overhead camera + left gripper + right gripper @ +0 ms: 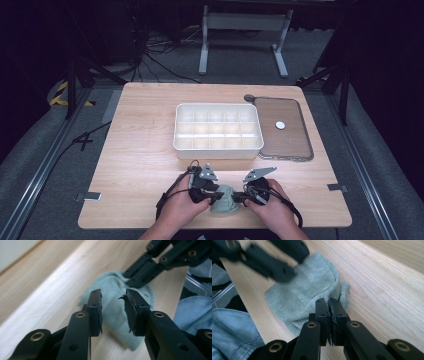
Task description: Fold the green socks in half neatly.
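Down at the near edge of the wooden table [135,150], a small pale-green sock [223,200] lies crumpled between a person's two hand-held grippers. In the left gripper view the sock [112,307] spreads flat on the wood beyond the left gripper [206,192], whose jaws stand apart with cloth showing past the gap and nothing pinched between the pads. In the right gripper view the right gripper [329,305] has its jaws drawn together at a raised fold on the sock's [307,287] edge; whether any knit is actually caught between the pads cannot be told from here. The sock looks light, limp and stretchy, likely to sag and bunch wherever it is lifted, so a firm pinch on the doubled fold or the cuff would probably hold better than a grab at a single flat layer, and two grips well apart would keep it from drooping. Farther back, near the middle of the table, sits a white divided organizer box [218,131], its compartments bare. Just beside it toward the right edge lies a brownish translucent lid [282,142] with a small white disc [280,125] resting on it.
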The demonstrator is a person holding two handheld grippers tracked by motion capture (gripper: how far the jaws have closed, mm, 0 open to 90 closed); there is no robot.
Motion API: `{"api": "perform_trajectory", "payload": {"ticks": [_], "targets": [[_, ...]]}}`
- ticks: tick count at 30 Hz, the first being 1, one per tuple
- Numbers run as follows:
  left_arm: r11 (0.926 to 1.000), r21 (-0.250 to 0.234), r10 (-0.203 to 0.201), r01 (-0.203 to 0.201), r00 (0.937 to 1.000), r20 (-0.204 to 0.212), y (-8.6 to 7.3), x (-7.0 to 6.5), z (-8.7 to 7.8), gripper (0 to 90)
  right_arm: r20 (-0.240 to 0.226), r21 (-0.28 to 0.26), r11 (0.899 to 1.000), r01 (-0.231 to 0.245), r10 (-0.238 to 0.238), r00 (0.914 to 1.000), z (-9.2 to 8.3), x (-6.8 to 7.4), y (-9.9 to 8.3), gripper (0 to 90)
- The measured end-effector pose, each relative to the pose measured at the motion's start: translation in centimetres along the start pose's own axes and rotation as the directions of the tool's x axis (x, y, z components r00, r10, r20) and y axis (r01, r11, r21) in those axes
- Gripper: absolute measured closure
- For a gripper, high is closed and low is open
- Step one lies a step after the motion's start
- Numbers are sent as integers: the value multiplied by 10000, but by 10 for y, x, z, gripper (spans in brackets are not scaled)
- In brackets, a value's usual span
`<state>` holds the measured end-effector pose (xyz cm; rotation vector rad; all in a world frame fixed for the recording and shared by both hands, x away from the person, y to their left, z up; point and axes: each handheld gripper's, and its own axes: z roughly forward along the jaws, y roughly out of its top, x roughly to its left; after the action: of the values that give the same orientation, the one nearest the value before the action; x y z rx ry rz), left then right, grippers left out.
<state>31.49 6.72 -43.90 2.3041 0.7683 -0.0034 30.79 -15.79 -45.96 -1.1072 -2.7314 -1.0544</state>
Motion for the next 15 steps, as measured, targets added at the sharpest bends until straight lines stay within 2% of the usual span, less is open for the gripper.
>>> {"api": "perform_trajectory", "payload": {"ticks": [1, 3, 4, 6, 7, 9, 12, 15], "targets": [[9998, 79, -184, 184, 9998, -36, -1, 5, -4, 669, 25, 10, 10000, 37, -37, 10000, 0, 0, 0, 869], [9975, 661, -272, 265, 9996, 88, -4, 12, -8, 673, 86, 27, 9999, 99, -100, 9999, 0, 1, 0, 869], [9962, 770, -430, 417, 9990, 152, -5, 13, -8, 684, 99, 41, 9999, 131, -131, 9999, 0, 1, 0, 869], [9900, 1389, -277, 238, 9993, 262, -8, 16, -7, 698, 149, 64, 9998, 188, -189, 9997, 0, 2, 0, 869], [9881, 1516, -319, 265, 9989, 333, -9, 16, -6, 715, 161, 68, 9997, 220, -221, 9996, 0, 2, 1, 869], [9775, 2109, -124, 19, 9988, 483, -11, 16, -2, 730, 185, 62, 9996, 271, -272, 9995, 0, 3, 1, 869], [9656, 2578, 178, -341, 9977, 654, -12, 12, 5, 768, 325, 71, 9991, 409, -411, 9986, -1, 5, 2, 869], [9679, 2468, 299, -475, 9968, 748, -11, 8, 8, 806, 345, 35, 9988, 486, -487, 9982, -1, 9, 3, 864]]}}
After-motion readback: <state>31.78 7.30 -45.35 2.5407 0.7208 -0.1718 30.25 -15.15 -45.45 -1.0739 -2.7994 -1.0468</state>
